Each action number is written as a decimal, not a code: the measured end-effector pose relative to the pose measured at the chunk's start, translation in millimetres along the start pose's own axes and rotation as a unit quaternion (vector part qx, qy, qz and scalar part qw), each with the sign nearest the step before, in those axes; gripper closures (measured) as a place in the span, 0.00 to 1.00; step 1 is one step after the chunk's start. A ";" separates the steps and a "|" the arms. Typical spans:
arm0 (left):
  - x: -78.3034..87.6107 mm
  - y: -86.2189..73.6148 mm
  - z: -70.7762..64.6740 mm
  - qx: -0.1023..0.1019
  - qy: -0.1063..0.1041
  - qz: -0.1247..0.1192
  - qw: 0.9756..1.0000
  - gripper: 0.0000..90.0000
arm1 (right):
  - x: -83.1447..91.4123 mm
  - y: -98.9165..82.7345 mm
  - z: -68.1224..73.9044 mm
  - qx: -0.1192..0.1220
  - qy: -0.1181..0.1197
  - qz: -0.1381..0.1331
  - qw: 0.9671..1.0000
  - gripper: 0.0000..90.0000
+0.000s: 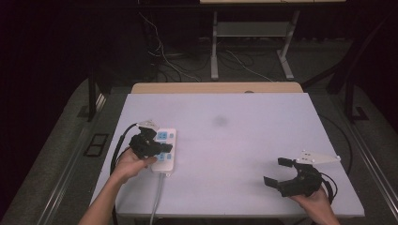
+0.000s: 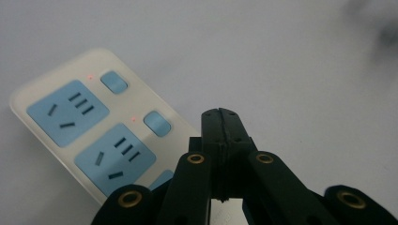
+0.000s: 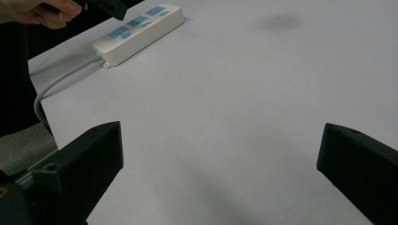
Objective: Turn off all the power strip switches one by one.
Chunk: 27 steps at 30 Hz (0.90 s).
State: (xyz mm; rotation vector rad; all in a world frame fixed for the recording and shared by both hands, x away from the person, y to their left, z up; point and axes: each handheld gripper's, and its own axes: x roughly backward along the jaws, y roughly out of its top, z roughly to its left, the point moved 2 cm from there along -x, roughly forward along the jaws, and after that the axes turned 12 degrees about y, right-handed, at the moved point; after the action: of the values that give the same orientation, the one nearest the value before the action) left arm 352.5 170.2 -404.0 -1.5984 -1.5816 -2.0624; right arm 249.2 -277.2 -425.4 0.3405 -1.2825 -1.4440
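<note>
A white power strip (image 1: 167, 136) with blue sockets and blue switches lies near the table's left side. Its grey cord (image 1: 157, 197) runs off the front edge. My left gripper (image 1: 165, 149) hovers over the strip's middle with its jaws pressed together and nothing between them. In the left gripper view the shut tips (image 2: 220, 113) sit just right of the power strip (image 2: 89, 131), where two small red lights glow beside the switches. My right gripper (image 1: 276, 171) rests at the front right, jaws wide apart and empty. The right gripper view shows the power strip (image 3: 141, 28) far off beyond the right gripper (image 3: 220, 136).
The white table top (image 1: 234, 140) has a wooden strip along its far edge and a faint dark smudge (image 1: 219, 122) near the middle. Beyond the table, loose cables and the legs of another desk (image 1: 214, 51) stand on the dark floor.
</note>
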 end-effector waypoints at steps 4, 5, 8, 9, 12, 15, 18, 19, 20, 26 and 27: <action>4.3 9.2 -0.5 -0.009 0.001 0.000 1.000 0.99 | 0.0 0.0 0.2 0.000 0.000 0.000 1.000 0.01; 4.8 11.0 -0.9 -0.011 0.001 0.000 1.000 0.99 | 0.0 0.0 0.3 0.000 0.000 0.000 1.000 0.01; 6.3 15.5 -0.6 -0.019 0.006 0.006 1.000 0.99 | -0.1 0.1 0.3 0.001 0.000 0.000 1.000 0.01; 6.4 16.6 -0.2 -0.020 0.007 0.005 1.000 0.99 | 0.0 0.1 0.4 0.001 0.000 0.000 1.000 0.01; 7.5 20.1 1.8 -0.025 0.013 0.006 1.000 0.99 | 0.2 0.1 0.3 0.001 0.000 0.000 1.000 0.01; 7.9 22.9 3.6 -0.026 0.018 0.008 0.999 0.99 | 0.5 0.3 -0.2 0.001 -0.001 -0.001 1.000 0.01; 6.8 24.5 6.2 -0.026 0.017 0.011 0.999 0.99 | 0.4 0.6 -0.2 0.001 -0.001 -0.001 1.000 0.01; 6.0 24.8 7.1 -0.028 0.018 0.014 0.999 0.99 | 0.3 0.6 -0.1 0.001 -0.001 -0.001 1.000 0.01; 5.1 25.2 7.8 -0.028 0.020 0.015 0.999 0.99 | 0.2 0.6 -0.2 0.002 -0.001 0.000 1.000 0.01; -2.0 25.8 11.9 -0.028 0.021 0.020 0.999 0.99 | 0.4 0.6 -0.4 0.001 -0.001 -0.001 1.000 0.01; -3.2 25.8 12.2 -0.030 0.021 0.021 0.999 0.99 | 0.6 0.6 -0.4 0.001 -0.001 -0.002 1.000 0.01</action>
State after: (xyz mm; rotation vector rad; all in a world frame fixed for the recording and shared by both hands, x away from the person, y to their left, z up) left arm 377.6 165.9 -390.6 -1.5825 -1.4743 -2.1265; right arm 249.6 -277.8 -424.9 0.3425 -1.2858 -1.4460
